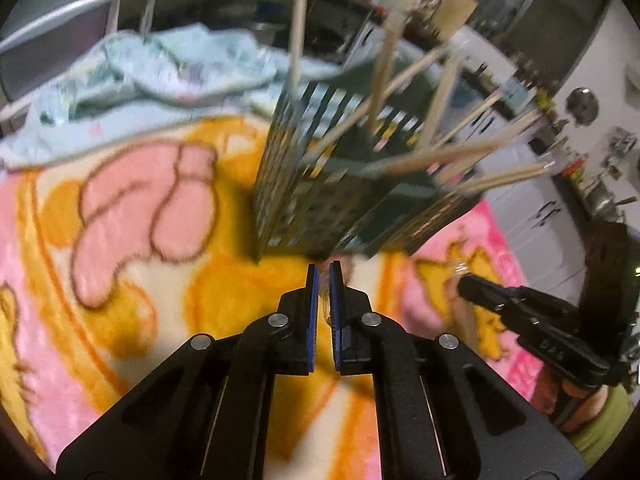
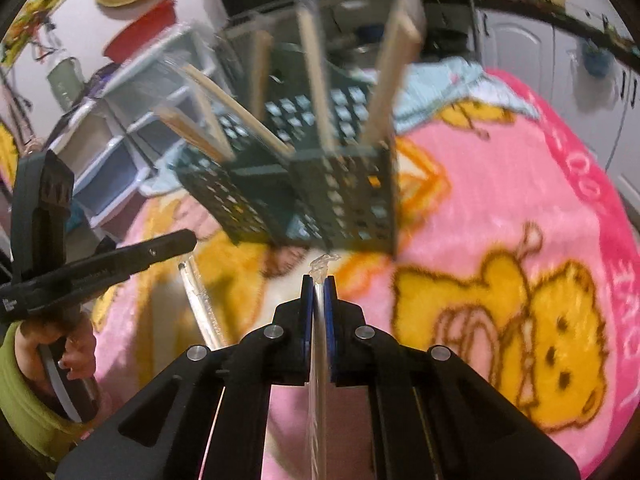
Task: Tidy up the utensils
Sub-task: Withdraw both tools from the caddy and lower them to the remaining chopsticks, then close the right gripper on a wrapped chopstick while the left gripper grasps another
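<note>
A dark green perforated holder (image 1: 344, 192) stands on the cartoon blanket (image 1: 132, 240) with several wrapped wooden utensils (image 1: 436, 152) sticking out of it. My left gripper (image 1: 324, 276) is shut on a clear-wrapped utensil (image 1: 325, 300) just in front of the holder's base. The right wrist view shows the holder (image 2: 320, 196) and its wooden sticks (image 2: 316, 76). My right gripper (image 2: 319, 280) is shut on a clear-wrapped utensil (image 2: 318, 360) near the holder's base. The left gripper's wrapped utensil (image 2: 200, 300) hangs below it at left. Both views are blurred.
A light blue blanket (image 1: 152, 76) is bunched beyond the holder. The right gripper's body (image 1: 528, 320) is at the right of the left wrist view. White shelf drawers (image 2: 116, 148) and cabinets (image 1: 532, 208) stand past the blanket's edges.
</note>
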The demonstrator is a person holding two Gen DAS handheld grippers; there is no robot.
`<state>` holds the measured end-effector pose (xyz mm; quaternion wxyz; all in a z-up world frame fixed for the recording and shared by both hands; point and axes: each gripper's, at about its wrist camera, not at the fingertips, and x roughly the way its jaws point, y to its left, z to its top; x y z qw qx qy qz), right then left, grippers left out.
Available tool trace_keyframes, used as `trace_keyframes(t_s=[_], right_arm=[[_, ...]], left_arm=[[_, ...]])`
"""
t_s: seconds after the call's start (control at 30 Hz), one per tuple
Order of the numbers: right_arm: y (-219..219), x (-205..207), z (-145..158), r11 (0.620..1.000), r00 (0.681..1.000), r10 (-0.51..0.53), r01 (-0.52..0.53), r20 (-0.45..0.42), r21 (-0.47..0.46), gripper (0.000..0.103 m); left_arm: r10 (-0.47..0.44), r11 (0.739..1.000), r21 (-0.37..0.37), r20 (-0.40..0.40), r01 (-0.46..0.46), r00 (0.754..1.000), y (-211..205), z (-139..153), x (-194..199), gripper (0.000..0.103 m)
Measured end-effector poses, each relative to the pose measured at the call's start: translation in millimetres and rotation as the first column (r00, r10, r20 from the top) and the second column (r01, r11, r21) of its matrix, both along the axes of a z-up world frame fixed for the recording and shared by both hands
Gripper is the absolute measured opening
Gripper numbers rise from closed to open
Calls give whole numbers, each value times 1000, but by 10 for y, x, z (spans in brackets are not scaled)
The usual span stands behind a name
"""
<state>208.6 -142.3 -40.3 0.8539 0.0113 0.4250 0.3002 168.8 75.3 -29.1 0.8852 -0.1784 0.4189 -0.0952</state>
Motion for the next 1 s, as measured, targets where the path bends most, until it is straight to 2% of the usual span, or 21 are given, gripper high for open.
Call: trace_keyframes(t_s=[0.27, 0.47, 0.6, 0.77, 0.9, 1.0], right_arm=[[75, -166, 656, 997, 984, 59, -67, 166, 47, 6], [79, -252, 1160, 992, 951, 67, -95, 302, 78, 6], [72, -280, 1481, 991, 916, 53, -98, 398, 94, 6], [55, -280, 1857, 990, 851, 19, -90, 525, 111, 6], [45, -237, 2047, 987, 801, -12, -86, 599, 135, 6], [38, -171, 2146, 984, 779, -33, -86, 626, 159, 6]], left_arm=[[-38, 999, -11, 162, 40, 986, -42, 671, -157, 3], [-69, 998, 19, 282, 66, 957, -95, 1181, -228, 2], [-80, 997, 42, 355, 69, 931, -82, 1483, -258, 2], [-67, 997, 51, 435, 50, 898, -16, 1862, -235, 2], [-57, 998, 54, 475, 36, 878, 14, 2068, -162, 2], [-60, 997, 64, 498, 32, 865, 1, 2203, -116, 2]])
